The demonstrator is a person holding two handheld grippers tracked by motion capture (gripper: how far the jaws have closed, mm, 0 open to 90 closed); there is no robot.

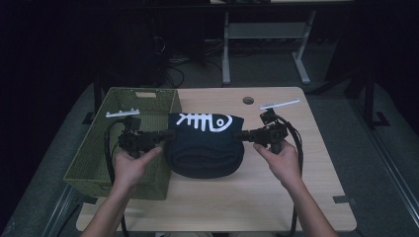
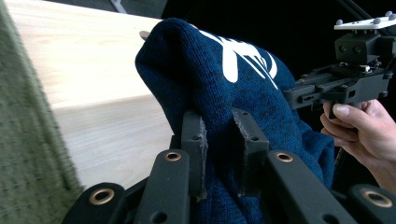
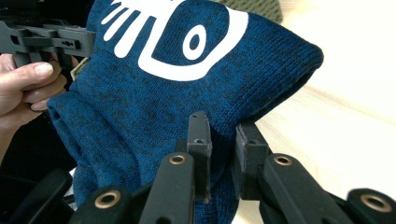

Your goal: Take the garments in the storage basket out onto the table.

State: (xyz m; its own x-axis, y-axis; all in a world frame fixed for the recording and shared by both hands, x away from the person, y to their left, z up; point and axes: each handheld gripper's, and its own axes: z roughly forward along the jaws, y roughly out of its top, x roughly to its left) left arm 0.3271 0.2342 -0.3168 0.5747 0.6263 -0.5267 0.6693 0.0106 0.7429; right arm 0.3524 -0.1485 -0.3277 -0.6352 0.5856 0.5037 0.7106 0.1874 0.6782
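Both hands reach in level from opposite sides of the folded dark-blue knit sweater with a white fish-skeleton print point(image 1: 205, 140). The left tool point(image 1: 168, 134) and right tool point(image 1: 240, 136) each pinch its fabric in narrow jaws, just beside the olive woven basket point(image 1: 99, 158) on the desk point(image 1: 306, 163).

Basket point(image 2: 28, 140): blurred, cut by left edge in left gripper view. Sweater point(image 1: 205, 145): underside hidden; lower folds cut off in both gripper views. Sweater print point(image 3: 173, 32): top cropped in right gripper view.
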